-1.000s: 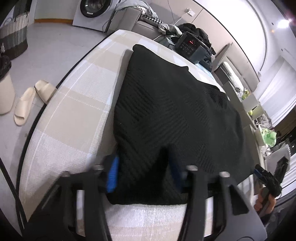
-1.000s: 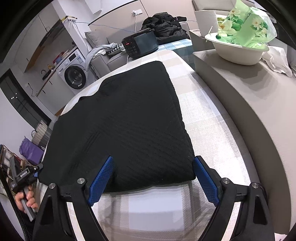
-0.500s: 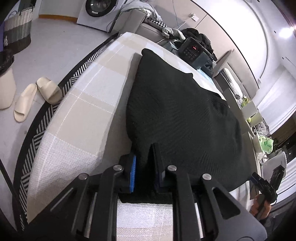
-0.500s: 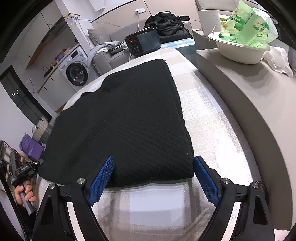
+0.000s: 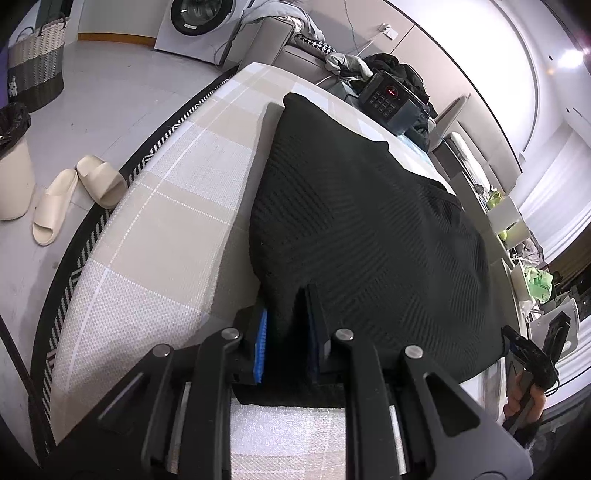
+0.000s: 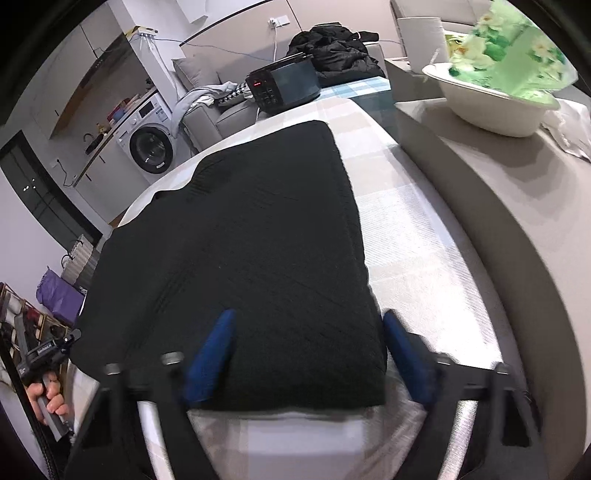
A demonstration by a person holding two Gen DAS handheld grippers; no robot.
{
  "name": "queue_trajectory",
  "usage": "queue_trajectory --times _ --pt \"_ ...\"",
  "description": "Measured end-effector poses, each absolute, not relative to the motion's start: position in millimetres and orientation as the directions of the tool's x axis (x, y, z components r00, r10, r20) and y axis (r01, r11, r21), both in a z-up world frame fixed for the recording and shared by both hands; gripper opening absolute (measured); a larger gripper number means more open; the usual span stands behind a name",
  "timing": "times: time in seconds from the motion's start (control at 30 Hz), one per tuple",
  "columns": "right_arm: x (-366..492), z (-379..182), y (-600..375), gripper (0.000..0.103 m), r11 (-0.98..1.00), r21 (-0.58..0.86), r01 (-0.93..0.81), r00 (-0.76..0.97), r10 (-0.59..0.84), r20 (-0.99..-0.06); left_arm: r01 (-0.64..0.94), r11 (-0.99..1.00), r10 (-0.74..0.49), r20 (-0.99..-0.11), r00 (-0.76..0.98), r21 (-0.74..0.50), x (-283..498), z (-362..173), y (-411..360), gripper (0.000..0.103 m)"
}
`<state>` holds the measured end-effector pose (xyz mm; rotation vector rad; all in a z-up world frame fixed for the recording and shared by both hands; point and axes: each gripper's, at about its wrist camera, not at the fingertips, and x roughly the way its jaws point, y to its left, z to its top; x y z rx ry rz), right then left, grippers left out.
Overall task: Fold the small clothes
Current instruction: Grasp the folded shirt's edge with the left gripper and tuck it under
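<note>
On the checked beige-and-white bench [image 5: 159,221], as the left wrist view has it, a black knit garment [image 5: 362,229] lies spread flat, folded into a broad slab that reaches from the near edge toward the far end; the left gripper [image 5: 286,341] stands at the garment's near left corner, its jaws drawn close together and clamped on a pinch of the black knit, which bunches up between the blue pads [image 5: 261,343]; beyond the bench a dark appliance with a keypad [image 5: 389,101] sits near the far end, a pair of pale slippers [image 5: 74,195] lies on the floor at the left, and a washing machine [image 5: 199,22] stands against the far wall; at the lower right edge a hand [image 5: 524,402] grips the handle of the other tool. From the right wrist view the same garment [image 6: 258,243] fills the middle of the bench [image 6: 417,240], its near right corner lying between the blue fingers [image 6: 210,358] of the right gripper [image 6: 308,354]; these jaws have just been closing and are blurred, standing about half apart with the knit between them, and they seem not yet to press on it, though the blur leaves that uncertain; a white bowl [image 6: 491,107] holding a green flowered packet [image 6: 517,55] rests on the grey ledge at the right, and the left hand [image 6: 48,398] shows at the lower left.
</note>
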<state>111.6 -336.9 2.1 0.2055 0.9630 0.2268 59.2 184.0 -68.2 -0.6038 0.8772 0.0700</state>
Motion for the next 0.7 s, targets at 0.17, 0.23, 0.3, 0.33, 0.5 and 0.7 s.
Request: queue_trajectory --times 0.17,0.23,0.3,0.33,0.5,0.7 --pt "95 16 -329 0.016 0.963 0.21 -0.171 0.576 0.27 -0.772 -0.303 0.832 -0.179 -0.741 0.647 -0.465 59 -69 184 0.013" --pt "92 10 -322 0.015 0.978 0.091 -0.185 0.536 0.178 -0.825 -0.301 0.833 -0.181 -0.742 0.646 -0.465 59 -70 185 0.013" --pt "89 3 -315 0.015 0.98 -0.004 -0.198 0.533 0.104 -0.84 -0.293 0.831 -0.194 -0.74 0.644 -0.473 60 -72 185 0.013" --pt "88 4 -313 0.015 0.979 -0.019 -0.203 0.543 0.096 -0.834 -0.293 0.836 -0.186 -0.741 0.645 -0.465 59 -71 184 0.015" --pt "86 12 -324 0.033 0.99 0.066 -0.128 0.558 0.127 -0.82 -0.293 0.862 -0.146 -0.755 0.639 -0.415 55 -64 180 0.017" --pt "69 33 -318 0.051 0.981 0.138 -0.136 0.662 0.193 -0.724 -0.271 0.915 -0.05 -0.749 0.661 -0.3 48 -39 160 0.062"
